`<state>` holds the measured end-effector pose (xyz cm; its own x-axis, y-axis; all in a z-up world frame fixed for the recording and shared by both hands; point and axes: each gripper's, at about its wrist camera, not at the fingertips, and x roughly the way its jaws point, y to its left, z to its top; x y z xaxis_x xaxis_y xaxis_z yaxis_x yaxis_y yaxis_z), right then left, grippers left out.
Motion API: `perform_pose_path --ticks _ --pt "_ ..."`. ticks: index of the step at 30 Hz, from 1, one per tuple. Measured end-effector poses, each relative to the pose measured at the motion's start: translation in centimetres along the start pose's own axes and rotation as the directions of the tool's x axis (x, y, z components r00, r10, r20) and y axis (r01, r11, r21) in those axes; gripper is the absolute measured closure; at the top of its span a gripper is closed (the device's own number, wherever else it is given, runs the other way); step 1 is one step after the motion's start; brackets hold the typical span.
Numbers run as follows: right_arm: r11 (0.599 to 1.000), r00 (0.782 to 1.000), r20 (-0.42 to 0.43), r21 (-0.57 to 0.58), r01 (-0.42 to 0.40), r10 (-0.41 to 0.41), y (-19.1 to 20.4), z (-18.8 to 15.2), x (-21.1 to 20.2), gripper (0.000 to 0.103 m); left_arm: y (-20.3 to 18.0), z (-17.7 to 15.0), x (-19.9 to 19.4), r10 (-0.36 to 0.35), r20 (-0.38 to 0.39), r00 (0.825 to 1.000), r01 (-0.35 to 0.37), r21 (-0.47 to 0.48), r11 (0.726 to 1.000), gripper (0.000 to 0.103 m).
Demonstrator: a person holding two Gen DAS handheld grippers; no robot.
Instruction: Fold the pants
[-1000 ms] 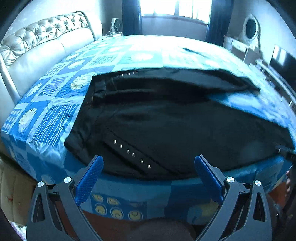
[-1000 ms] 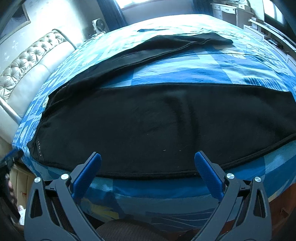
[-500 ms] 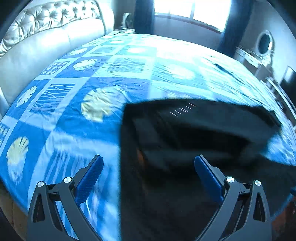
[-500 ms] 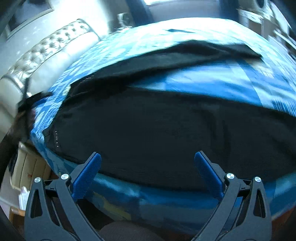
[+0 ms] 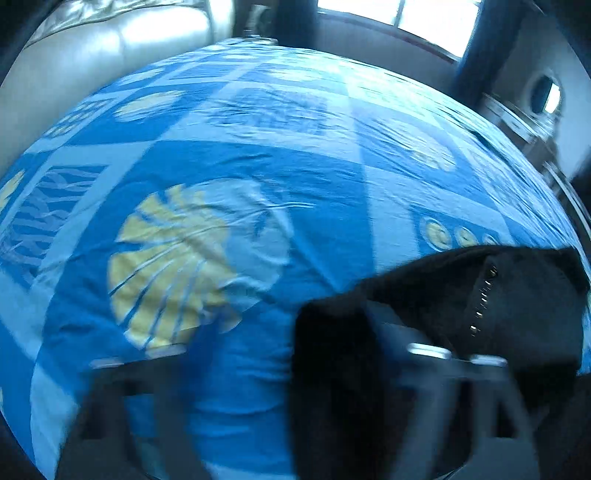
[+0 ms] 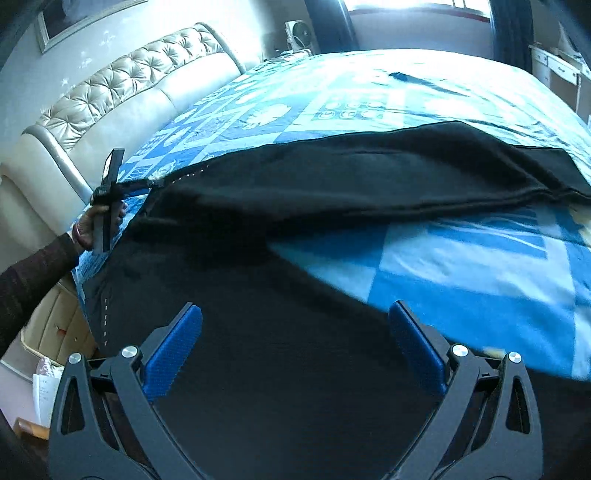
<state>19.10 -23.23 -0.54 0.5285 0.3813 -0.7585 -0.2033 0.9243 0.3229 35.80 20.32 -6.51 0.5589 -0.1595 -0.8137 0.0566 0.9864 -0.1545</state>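
Black pants (image 6: 295,266) lie spread on a bed with a blue patterned sheet (image 6: 461,258); one leg runs toward the far right, the other lies under my right gripper. My right gripper (image 6: 295,332) is open above the near leg and holds nothing. In the right wrist view the left gripper (image 6: 147,182) reaches the far waistband corner by a row of studs. The left wrist view is motion-blurred; the waistband (image 5: 461,302) bunches at the lower right and covers the fingers, so their state is unclear.
A cream tufted headboard (image 6: 122,96) runs along the left side of the bed. A window (image 6: 417,5) with dark curtains is at the back. A white dresser (image 6: 561,70) stands at the far right. A small fan (image 6: 297,35) sits beyond the bed.
The left gripper has moved across the bed to the far waistband corner, and its view is now blurred. The right gripper has moved forward over the near leg. The pants' far edge has shifted.
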Motion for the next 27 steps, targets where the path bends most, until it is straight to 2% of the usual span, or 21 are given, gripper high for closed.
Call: perform_pose_path --ticks 3,6,9,12,13,15,17,19,20,21,23,24,25,26,27 --pt "0.999 0.999 -0.009 -0.016 -0.038 0.038 -0.2 1.9 1.0 0.002 -0.5 0.0 -0.2 -0.060 -0.004 0.998 0.060 0.026 0.998 0.070" --pt "0.993 0.998 -0.004 -0.090 -0.069 0.069 0.3 5.1 1.8 0.002 -0.3 -0.1 -0.4 -0.079 -0.015 0.997 0.080 0.017 0.997 0.075" --pt "0.979 0.998 -0.015 -0.195 -0.063 0.061 0.2 9.7 3.8 0.002 0.1 0.0 -0.5 -0.135 -0.016 0.991 0.135 -0.006 0.991 0.088" --pt "0.960 0.997 -0.066 -0.272 -0.060 0.044 -1.0 14.3 7.4 0.002 0.1 0.1 -0.7 -0.163 -0.008 0.987 0.163 -0.019 0.986 0.092" --pt "0.954 0.997 -0.080 -0.298 -0.029 0.005 -1.5 16.3 9.2 0.002 0.1 0.1 -0.8 -0.163 -0.006 0.987 0.163 -0.016 0.987 0.092" --pt "0.939 0.994 -0.104 -0.343 -0.012 -0.026 -2.2 18.6 11.7 0.002 0.0 0.1 -0.7 -0.163 -0.009 0.987 0.163 -0.018 0.986 0.092" --pt "0.916 0.985 -0.143 -0.401 0.030 -0.095 -2.7 20.4 14.7 0.003 -0.1 0.1 -0.6 -0.157 -0.008 0.988 0.157 -0.016 0.987 0.092" --pt "0.886 0.967 -0.203 -0.462 0.043 -0.153 -3.2 21.4 17.6 0.020 -0.2 0.1 -0.5 -0.151 -0.008 0.988 0.151 -0.006 0.988 0.092" --pt "0.871 0.953 -0.244 -0.489 0.041 -0.182 -3.4 21.7 19.1 0.033 -0.2 0.1 -0.4 -0.149 -0.008 0.989 0.149 -0.001 0.989 0.092" --pt "0.860 0.939 -0.274 -0.508 0.041 -0.206 -3.6 21.8 20.2 0.036 -0.3 0.1 -0.4 -0.146 -0.007 0.989 0.146 0.007 0.989 0.092" --pt "0.838 0.918 -0.308 -0.544 0.046 -0.251 -4.2 21.7 22.0 0.034 -0.3 0.1 -0.2 -0.141 -0.009 0.990 0.142 0.023 0.990 0.091" --pt "0.834 0.914 -0.314 -0.549 0.046 -0.257 -4.4 21.8 22.4 0.025 -0.4 0.1 -0.2 -0.138 -0.010 0.990 0.138 0.033 0.990 0.091" --pt "0.833 0.914 -0.309 -0.550 0.053 -0.262 -4.7 22.0 22.7 0.020 -0.5 0.2 0.0 -0.131 -0.012 0.991 0.132 0.043 0.990 0.090" --pt "0.854 0.917 -0.331 -0.520 0.020 -0.224 -5.2 22.1 22.8 0.022 -0.6 0.2 0.1 -0.125 -0.015 0.992 0.125 0.052 0.991 0.090" --pt "0.880 0.913 -0.369 -0.474 -0.025 -0.173 -5.6 22.2 22.9 0.043 -0.9 0.4 0.1 -0.115 -0.020 0.993 0.116 0.062 0.991 0.090"
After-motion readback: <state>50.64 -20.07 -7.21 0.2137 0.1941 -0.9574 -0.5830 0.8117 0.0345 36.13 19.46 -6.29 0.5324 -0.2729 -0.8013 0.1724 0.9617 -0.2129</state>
